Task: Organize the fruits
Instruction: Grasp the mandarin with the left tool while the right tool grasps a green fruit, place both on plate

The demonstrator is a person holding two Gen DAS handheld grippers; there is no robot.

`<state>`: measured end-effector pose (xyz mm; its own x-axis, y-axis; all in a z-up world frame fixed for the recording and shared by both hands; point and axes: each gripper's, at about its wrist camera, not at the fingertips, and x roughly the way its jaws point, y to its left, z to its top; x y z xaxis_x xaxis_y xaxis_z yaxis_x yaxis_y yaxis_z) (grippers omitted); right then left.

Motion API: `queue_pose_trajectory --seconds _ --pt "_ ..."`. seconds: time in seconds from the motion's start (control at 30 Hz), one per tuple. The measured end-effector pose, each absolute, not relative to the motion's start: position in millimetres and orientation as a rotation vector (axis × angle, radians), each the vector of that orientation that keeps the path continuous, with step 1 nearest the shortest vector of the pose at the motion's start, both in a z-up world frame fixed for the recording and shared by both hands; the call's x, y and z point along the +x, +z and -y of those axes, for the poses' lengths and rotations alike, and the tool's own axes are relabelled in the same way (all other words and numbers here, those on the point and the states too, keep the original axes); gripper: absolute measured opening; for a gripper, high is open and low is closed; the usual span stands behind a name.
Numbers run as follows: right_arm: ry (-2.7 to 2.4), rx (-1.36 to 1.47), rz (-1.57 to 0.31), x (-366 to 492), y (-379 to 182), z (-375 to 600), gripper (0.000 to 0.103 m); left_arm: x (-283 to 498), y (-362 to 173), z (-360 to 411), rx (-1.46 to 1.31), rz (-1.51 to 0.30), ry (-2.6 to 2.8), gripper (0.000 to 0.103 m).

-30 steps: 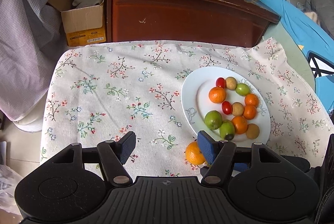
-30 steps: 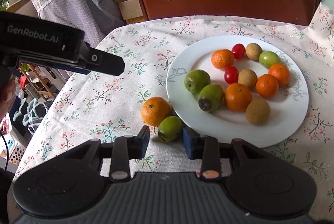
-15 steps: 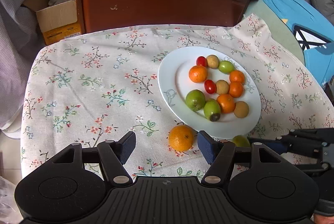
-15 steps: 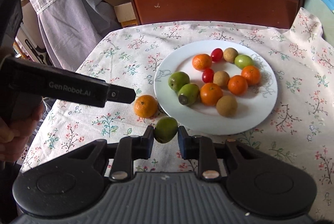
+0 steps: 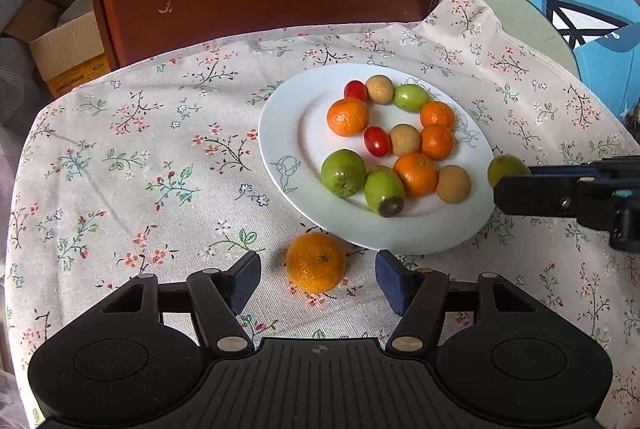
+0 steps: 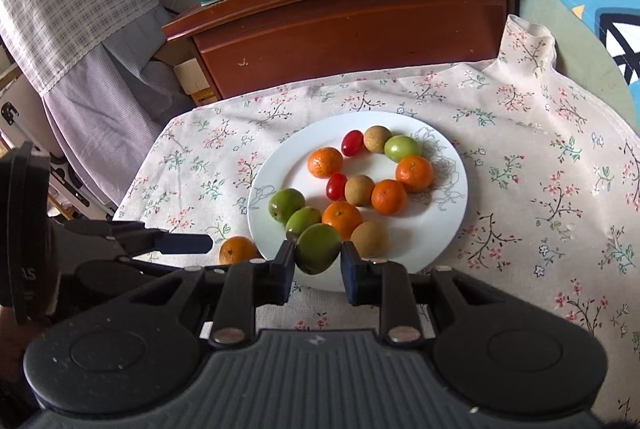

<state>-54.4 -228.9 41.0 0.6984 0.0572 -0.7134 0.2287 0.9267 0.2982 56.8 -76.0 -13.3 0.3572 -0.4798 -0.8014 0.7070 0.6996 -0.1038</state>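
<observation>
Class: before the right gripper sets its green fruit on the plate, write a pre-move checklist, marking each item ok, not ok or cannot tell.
1. Right gripper shut on the round green fruit: ok.
2. Fruit lifted off the floral tablecloth: ok.
3. Bare space on the white round plate for it: ok, near rim.
4. Left gripper open, bracketing the loose orange mandarin: ok.
5. Grip firmness: cannot tell.
</observation>
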Motion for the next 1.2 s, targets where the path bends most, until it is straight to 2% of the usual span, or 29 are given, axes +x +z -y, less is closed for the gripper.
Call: queue_pose_trajectory --seconds 0.1,0.17,0.23,0.27,0.5,0.77,1.2 --pt "-0.116 0.426 -0.797 -55.0 41.7 238.9 0.025 58.1 -18.9 80.0 0.295 -0.931 -0.773 0.05" --pt "-0.131 0.436 -0.794 -55.7 42.8 243.5 0.025 57.3 -20.5 81.5 0.309 -0.917 -0.771 0.048" --pt "-0.14 0.439 -0.792 -55.8 43.6 247.1 0.025 56.1 -20.5 82.9 0.326 -0.9 -0.768 0.04" --pt "-0.142 0.445 -0.792 -55.5 43.6 248.5 0.025 56.7 -20.4 82.1 0.318 -0.899 -0.769 0.03" --pt "-0.147 0.469 -0.778 -58.3 49.8 261.8 0.025 61.9 -9.5 78.0 0.288 -0.899 -0.748 0.03" --pt "-0.152 0.421 -0.738 -53.4 62.3 284.4 0.025 84.2 29.5 76.8 0.123 -0.792 -0.763 0.03" --pt "-0.163 0.497 -0.856 -26.0 15.9 300.7 0.025 108.7 12.9 103.1 0.09 -0.825 -0.748 0.03"
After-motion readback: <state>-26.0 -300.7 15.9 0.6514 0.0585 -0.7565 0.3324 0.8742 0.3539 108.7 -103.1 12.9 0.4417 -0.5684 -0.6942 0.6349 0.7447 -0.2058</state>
